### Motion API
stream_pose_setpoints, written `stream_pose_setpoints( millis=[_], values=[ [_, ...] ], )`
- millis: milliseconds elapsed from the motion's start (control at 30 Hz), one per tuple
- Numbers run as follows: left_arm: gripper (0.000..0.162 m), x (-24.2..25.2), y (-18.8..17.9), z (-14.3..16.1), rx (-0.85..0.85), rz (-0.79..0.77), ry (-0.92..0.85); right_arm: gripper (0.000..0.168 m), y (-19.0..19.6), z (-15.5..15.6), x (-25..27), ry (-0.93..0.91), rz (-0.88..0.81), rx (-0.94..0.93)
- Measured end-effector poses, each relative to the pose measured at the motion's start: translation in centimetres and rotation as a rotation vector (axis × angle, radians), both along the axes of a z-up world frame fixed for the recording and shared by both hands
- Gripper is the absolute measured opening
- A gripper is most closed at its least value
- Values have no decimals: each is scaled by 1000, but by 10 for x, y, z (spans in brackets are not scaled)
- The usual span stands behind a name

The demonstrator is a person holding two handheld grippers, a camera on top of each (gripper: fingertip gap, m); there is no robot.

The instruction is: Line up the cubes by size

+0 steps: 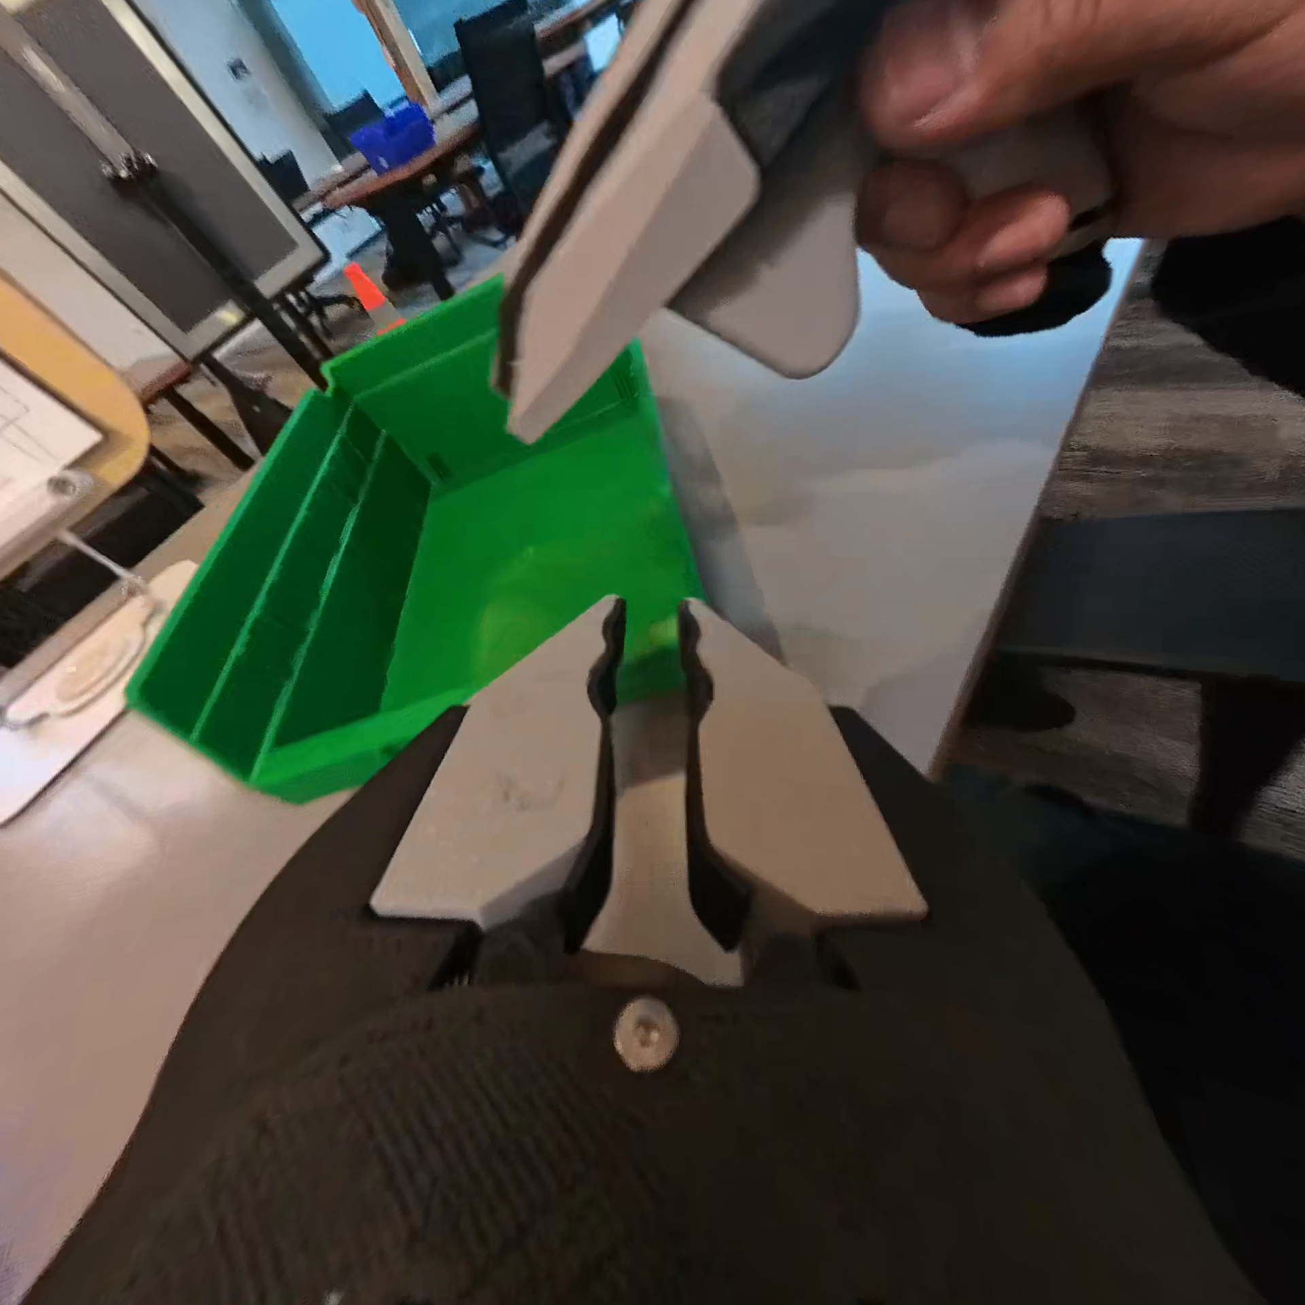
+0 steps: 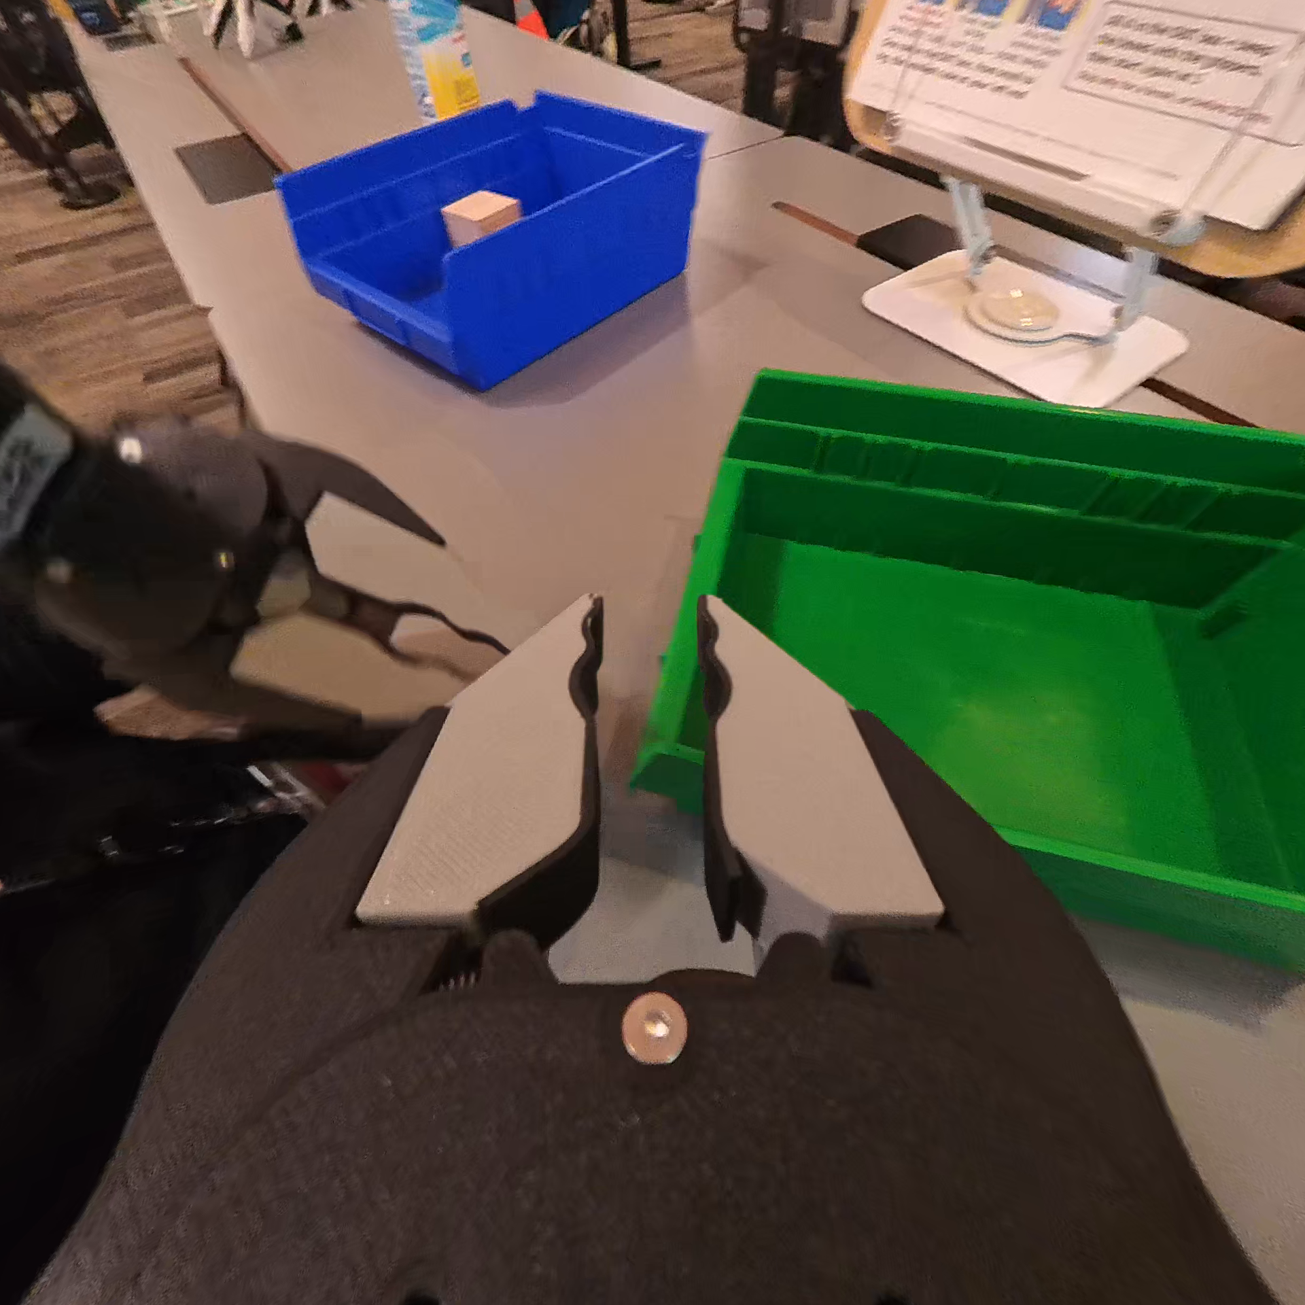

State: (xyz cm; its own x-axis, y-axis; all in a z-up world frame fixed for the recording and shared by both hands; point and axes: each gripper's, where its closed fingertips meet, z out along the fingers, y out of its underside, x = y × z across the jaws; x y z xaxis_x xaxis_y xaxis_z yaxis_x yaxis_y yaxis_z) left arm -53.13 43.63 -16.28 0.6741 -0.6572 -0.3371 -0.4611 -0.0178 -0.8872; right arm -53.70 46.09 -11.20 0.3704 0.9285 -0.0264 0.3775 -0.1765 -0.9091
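One wooden cube [image 2: 480, 215] sits inside a blue bin [image 2: 565, 282] at the far side of the grey table. A green bin [image 1: 282, 565] lies just ahead of my left gripper [image 1: 651, 611]; its inside looks empty. My left gripper's jaws stand a narrow gap apart and hold nothing. My right gripper [image 2: 651, 607] is open a little and empty, at the left wall of the green bin [image 2: 988, 494]. In the left wrist view the right gripper [image 1: 512, 395] hangs over the green bin's far end, held by a hand [image 1: 1024, 141]. The left gripper [image 2: 367, 614] shows blurred at the left of the right wrist view.
A document stand with a white base [image 2: 1024, 332] stands behind the green bin and also shows in the left wrist view [image 1: 70, 671]. A plastic bottle [image 2: 438, 56] stands behind the blue bin. The table's edge [image 1: 1024, 565] runs along the right.
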Motion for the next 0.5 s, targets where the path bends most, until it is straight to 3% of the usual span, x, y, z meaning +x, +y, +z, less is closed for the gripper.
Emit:
stream_pose_setpoints(
  millis=[33, 167, 267, 333, 500],
  values=[
    [0, -15, -10, 4, -22, -9, -21, 24, -9, -2, -7, -6, 32, -14],
    [0, -109, -24, 18, -47, 142, -90, 25, -31, -37, -40, -148, 95, -31],
    [0, -183, -28, 17, -44, 305, -80, 14, -20, -69, -45, -288, 4, 13],
    [0, -221, -34, 16, -48, 384, -88, 0, -4, -86, -28, -383, -89, 37],
    [1, -278, -51, 7, -49, 498, -121, 0, 32, -85, 52, -474, -298, 47]
  ],
)
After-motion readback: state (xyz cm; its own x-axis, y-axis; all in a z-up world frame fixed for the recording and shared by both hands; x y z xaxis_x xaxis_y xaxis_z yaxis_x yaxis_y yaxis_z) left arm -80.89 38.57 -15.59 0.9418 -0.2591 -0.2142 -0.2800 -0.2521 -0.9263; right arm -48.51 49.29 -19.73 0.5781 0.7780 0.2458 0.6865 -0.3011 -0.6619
